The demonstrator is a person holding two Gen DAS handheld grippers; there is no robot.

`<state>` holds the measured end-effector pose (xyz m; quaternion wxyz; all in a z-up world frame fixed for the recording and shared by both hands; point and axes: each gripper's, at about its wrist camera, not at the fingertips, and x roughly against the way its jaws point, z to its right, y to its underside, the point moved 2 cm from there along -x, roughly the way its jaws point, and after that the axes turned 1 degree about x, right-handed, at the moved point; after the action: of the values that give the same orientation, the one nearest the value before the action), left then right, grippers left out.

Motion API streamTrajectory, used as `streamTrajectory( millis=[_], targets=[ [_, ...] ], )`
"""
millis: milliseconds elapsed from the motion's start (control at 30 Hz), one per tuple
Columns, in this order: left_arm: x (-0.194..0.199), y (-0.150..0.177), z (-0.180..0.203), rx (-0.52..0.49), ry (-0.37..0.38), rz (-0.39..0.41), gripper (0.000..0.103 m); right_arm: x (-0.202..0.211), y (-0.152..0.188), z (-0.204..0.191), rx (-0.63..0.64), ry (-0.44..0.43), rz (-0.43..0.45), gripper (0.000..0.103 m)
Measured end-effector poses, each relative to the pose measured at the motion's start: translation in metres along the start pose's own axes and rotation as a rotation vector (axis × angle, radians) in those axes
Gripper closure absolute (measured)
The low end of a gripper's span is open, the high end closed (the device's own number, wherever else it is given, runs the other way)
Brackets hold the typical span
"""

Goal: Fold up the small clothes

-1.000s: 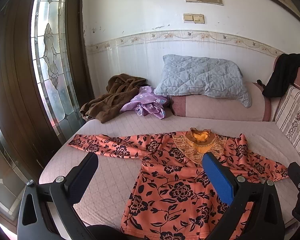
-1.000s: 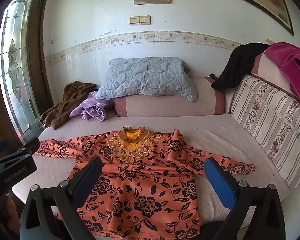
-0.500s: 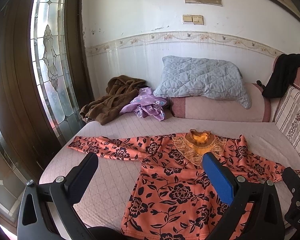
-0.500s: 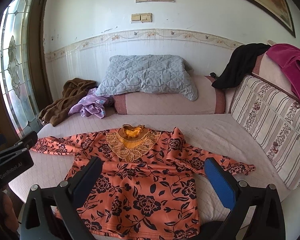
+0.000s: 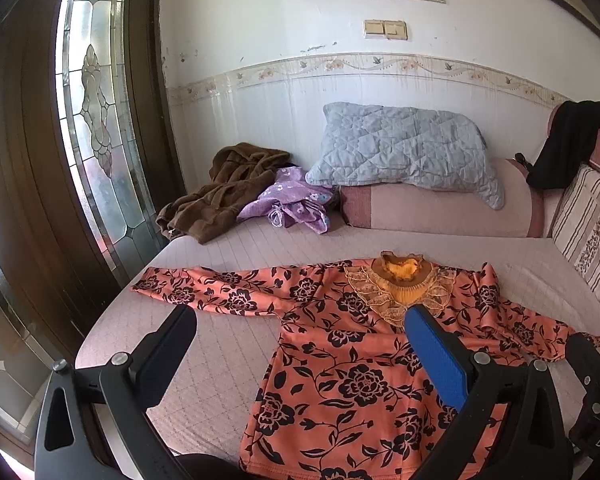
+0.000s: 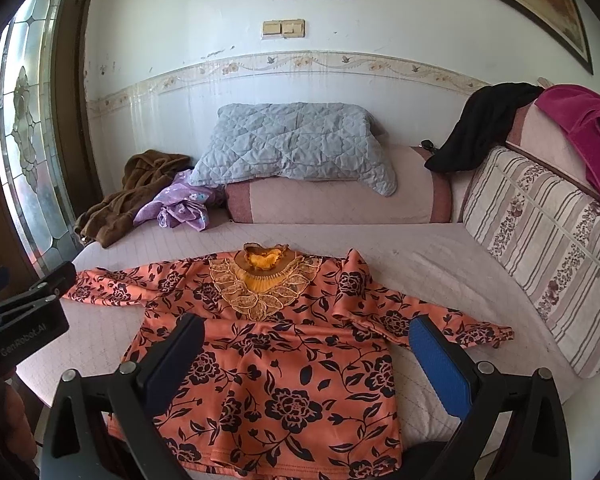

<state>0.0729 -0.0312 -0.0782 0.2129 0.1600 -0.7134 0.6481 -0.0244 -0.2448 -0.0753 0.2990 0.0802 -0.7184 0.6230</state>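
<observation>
Blouse (image 5: pixel 364 364), orange with black flowers and a lace yoke at the neck, lay face up and spread flat on the pink quilted bed (image 5: pixel 228 336), hem toward the near edge and collar toward the grey pillow (image 5: pixel 404 148) at the wall; no fold had been made in it. Both sleeves were stretched out sideways from the body, a layout judged to suit folding the sleeves in first. Left gripper (image 5: pixel 300 356) hung above the blouse on its left-sleeve side, jaws wide apart and holding nothing; right gripper (image 6: pixel 306 356) hung above the lower body of the blouse, likewise wide apart and empty. Neither touched the cloth. Each stood over its own half of the garment, apparently so that either sleeve or hem corner could be taken from its own side. Beyond the blouse, near the pillow, lay a brown garment (image 5: pixel 224 196) and a purple garment (image 5: pixel 296 204) in loose heaps, presumably awaiting their turn. A black garment (image 6: pixel 480 124) was draped over the striped backrest (image 6: pixel 540 240) to the right of the blouse
</observation>
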Motion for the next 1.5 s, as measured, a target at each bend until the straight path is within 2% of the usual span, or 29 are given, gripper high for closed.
streamTrajectory(
  millis=[433, 567, 700, 800, 900, 933, 967, 1067, 1100, 1167, 1233, 1267, 1300, 1333, 1400, 1433, 1500],
  targets=[
    [-0.037, -0.001, 0.013, -0.022, -0.010, -0.035, 0.000, -0.039, 0.000, -0.001, 0.001, 0.008, -0.038, 0.000],
    [-0.058, 0.001, 0.021, -0.036, -0.010, -0.056, 0.000, -0.064, 0.003, 0.003, -0.005, 0.028, -0.072, 0.000],
    [-0.096, 0.009, 0.029, -0.041, 0.009, -0.123, 0.000, -0.096, 0.013, 0.016, -0.034, 0.029, -0.129, 0.000],
    [-0.137, 0.023, 0.040, -0.048, 0.041, -0.206, 0.000, -0.132, 0.029, 0.052, -0.144, -0.031, -0.224, 0.000],
    [-0.184, 0.047, 0.055, -0.081, 0.070, -0.316, 0.000, -0.171, 0.056, 0.128, -0.413, -0.111, -0.341, 0.000],
    [-0.199, 0.056, 0.059, -0.086, 0.079, -0.355, 0.000, -0.182, 0.071, 0.164, -0.562, -0.133, -0.364, 0.000],
    [-0.216, 0.067, 0.063, -0.087, 0.088, -0.409, 0.000, -0.183, 0.084, 0.193, -0.658, -0.115, -0.385, 0.000],
    [-0.252, 0.093, 0.069, -0.076, 0.100, -0.510, 0.000, -0.200, 0.123, 0.259, -0.970, -0.143, -0.385, 0.003],
    [-0.261, 0.101, 0.071, -0.078, 0.099, -0.532, 0.000, -0.205, 0.135, 0.278, -1.082, -0.160, -0.361, 0.008],
    [-0.271, 0.114, 0.073, -0.092, 0.100, -0.565, 0.000, -0.208, 0.146, 0.308, -1.204, -0.159, -0.314, 0.015],
    [-0.277, 0.126, 0.076, -0.105, 0.116, -0.584, 0.000, -0.207, 0.150, 0.332, -1.275, -0.150, -0.254, 0.021],
    [-0.277, 0.129, 0.075, -0.100, 0.131, -0.566, 0.000, -0.207, 0.151, 0.341, -1.302, -0.145, -0.225, 0.027],
    [-0.275, 0.129, 0.074, -0.096, 0.140, -0.544, 0.000, -0.212, 0.152, 0.349, -1.333, -0.139, -0.209, 0.037],
    [-0.274, 0.131, 0.074, -0.096, 0.147, -0.538, 0.000, -0.216, 0.153, 0.353, -1.359, -0.125, -0.207, 0.054],
    [-0.270, 0.135, 0.073, -0.088, 0.145, -0.502, 0.000, -0.228, 0.156, 0.360, -1.434, -0.114, -0.211, 0.081],
    [-0.267, 0.138, 0.073, -0.085, 0.138, -0.483, 0.000, -0.231, 0.154, 0.361, -1.455, -0.108, -0.202, 0.089],
    [-0.261, 0.141, 0.075, -0.101, 0.118, -0.475, 0.000, -0.223, 0.126, 0.355, -1.367, -0.056, -0.130, 0.094]
  ],
)
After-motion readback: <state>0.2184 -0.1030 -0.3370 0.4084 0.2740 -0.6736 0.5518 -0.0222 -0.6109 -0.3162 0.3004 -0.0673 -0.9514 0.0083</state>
